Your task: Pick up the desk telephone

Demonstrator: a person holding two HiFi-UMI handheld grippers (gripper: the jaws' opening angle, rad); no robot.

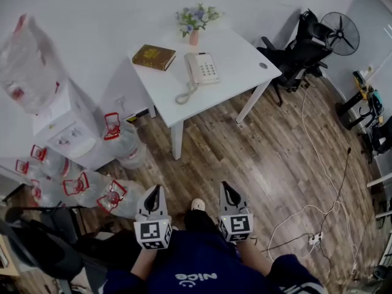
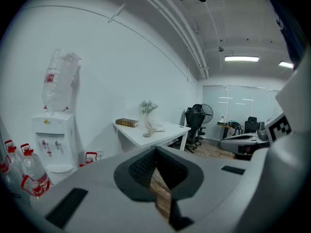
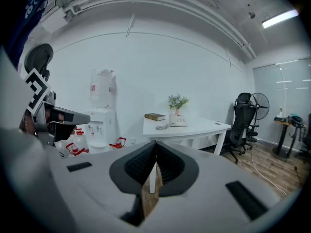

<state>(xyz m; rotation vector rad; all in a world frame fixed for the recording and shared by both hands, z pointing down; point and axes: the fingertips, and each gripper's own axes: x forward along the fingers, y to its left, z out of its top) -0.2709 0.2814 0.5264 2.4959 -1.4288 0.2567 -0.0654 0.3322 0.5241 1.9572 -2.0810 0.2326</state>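
Seen from above, a person in a dark blue top (image 1: pixel 196 268) fills the bottom edge of the head view. They hold two grey grippers side by side, both pointing toward the top of the frame. The left gripper (image 1: pixel 155 190) sits at lower centre-left and the right gripper (image 1: pixel 227 186) at lower centre-right. Each carries a cube with square black-and-white markers. In each gripper's own view the dark ribbed jaws are pressed together with nothing between them. The toe of a pale shoe (image 1: pixel 197 204) shows between the grippers.

Brown wooden floor (image 1: pixel 245 158) stretches ahead. At the lower left, clear water bottles (image 1: pixel 92 188) with red handles lie clustered on the floor. A white water dispenser (image 1: pixel 64 126) stands above them. White cables (image 1: pixel 318 207) trail across the floor at the lower right.

Well apart from both grippers, in the upper centre, stands a white table (image 1: pixel 242 52) set against a white wall. The desk telephone (image 1: pixel 202 67) lies near the middle of the tabletop. It is white, and its coiled cord (image 1: pixel 185 94) trails toward the table's near edge. A brown book (image 1: pixel 154 57) lies just to the left of it. A small vase of flowers (image 1: pixel 195 21) stands behind it by the wall.

At the upper right are a black office chair (image 1: pixel 300 51) and a black fan (image 1: pixel 340 33).
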